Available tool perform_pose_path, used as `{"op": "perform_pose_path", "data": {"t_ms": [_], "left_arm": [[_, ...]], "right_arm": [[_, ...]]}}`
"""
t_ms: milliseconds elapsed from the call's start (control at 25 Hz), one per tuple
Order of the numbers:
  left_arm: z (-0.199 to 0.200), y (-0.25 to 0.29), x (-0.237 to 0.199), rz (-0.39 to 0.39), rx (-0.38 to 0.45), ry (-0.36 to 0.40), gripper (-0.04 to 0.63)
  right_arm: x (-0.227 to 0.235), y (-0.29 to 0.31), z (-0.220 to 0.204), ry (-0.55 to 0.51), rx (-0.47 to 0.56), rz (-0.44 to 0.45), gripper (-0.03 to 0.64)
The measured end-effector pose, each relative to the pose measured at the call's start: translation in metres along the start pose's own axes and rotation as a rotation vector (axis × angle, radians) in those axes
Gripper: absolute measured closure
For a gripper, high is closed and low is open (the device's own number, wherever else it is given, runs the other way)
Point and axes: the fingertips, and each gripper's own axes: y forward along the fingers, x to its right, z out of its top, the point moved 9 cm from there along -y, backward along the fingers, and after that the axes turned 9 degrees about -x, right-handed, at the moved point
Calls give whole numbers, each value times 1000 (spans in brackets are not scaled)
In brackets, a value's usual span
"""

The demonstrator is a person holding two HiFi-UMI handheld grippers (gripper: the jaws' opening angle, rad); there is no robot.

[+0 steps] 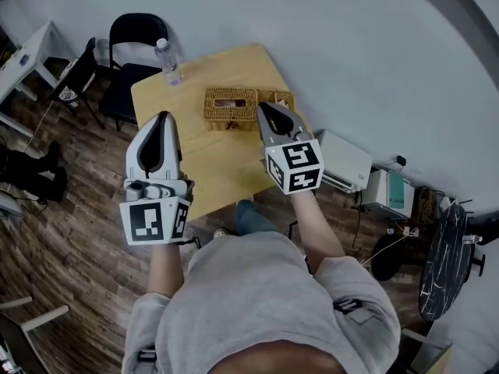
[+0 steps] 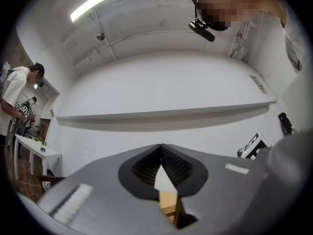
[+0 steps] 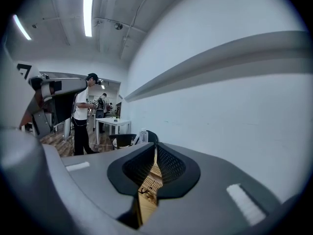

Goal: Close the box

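Note:
A woven wicker box (image 1: pixel 230 107) sits on the far half of the wooden table (image 1: pixel 203 158), showing a dark opening on top. A wicker flap (image 1: pixel 282 98) lies at its right side, partly hidden behind my right gripper (image 1: pixel 263 106). That gripper is raised above the table just right of the box, jaws shut and empty. My left gripper (image 1: pixel 162 116) hovers over the table's left part, nearer to me, also shut on nothing. In the right gripper view the wicker box (image 3: pixel 150 179) shows through the slit below the shut jaws. The left gripper view faces a white wall.
A clear water bottle (image 1: pixel 168 61) stands at the table's far left corner. A black chair (image 1: pixel 134 49) is behind it. A white appliance (image 1: pixel 345 160) sits on the floor to the right. A person (image 3: pixel 84 116) stands by a white table (image 3: pixel 113 124) in the distance.

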Motion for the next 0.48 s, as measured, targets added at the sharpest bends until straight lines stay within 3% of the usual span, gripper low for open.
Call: {"op": "perform_pose_path", "data": {"t_ms": [480], "left_arm": [[4, 0, 1, 7, 18, -7, 537]], "right_arm": [[7, -43, 20, -17, 101, -74, 598]]}}
